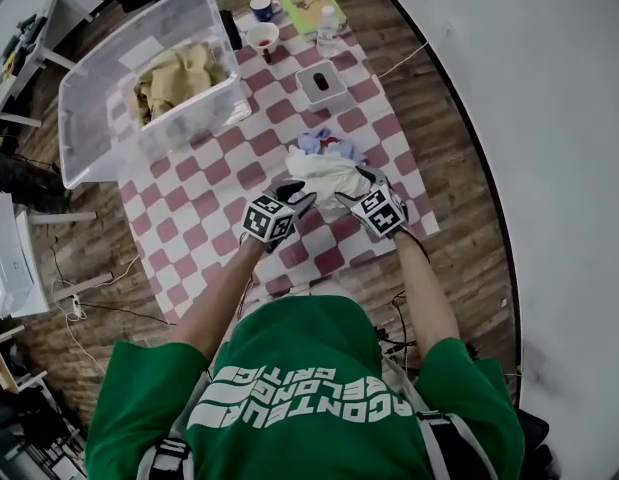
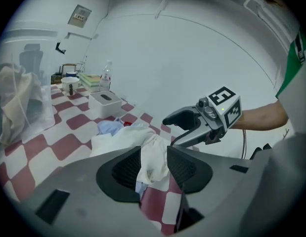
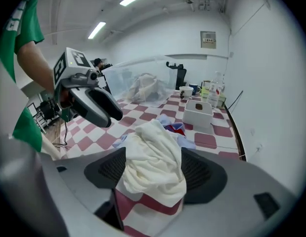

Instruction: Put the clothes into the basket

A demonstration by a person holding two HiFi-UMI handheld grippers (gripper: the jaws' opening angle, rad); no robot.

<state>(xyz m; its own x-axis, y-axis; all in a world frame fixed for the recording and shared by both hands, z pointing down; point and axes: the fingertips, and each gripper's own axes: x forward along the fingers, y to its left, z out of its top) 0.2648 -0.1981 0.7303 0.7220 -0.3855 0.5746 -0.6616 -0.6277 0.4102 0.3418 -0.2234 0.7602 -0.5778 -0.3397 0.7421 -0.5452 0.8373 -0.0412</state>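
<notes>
A white garment (image 1: 324, 173) lies crumpled on the red-and-white checked mat (image 1: 189, 218), with a blue garment (image 1: 319, 143) just beyond it. My left gripper (image 1: 297, 196) is at the garment's near left edge and my right gripper (image 1: 364, 178) at its near right. In the left gripper view a fold of the white garment (image 2: 150, 157) sits between the narrowly parted jaws of the left gripper (image 2: 153, 168). In the right gripper view the right gripper (image 3: 155, 169) has wide jaws that straddle a mound of the white garment (image 3: 153, 152). The clear plastic basket (image 1: 89, 88) at the far left holds beige clothes (image 1: 174, 76).
A white box (image 1: 320, 83) stands on the mat beyond the clothes. Two cups (image 1: 262, 36), a bottle (image 1: 327, 30) and a green book (image 1: 309, 3) sit at the mat's far edge. Wooden floor surrounds the mat, a white wall runs along the right, and cables lie near my feet.
</notes>
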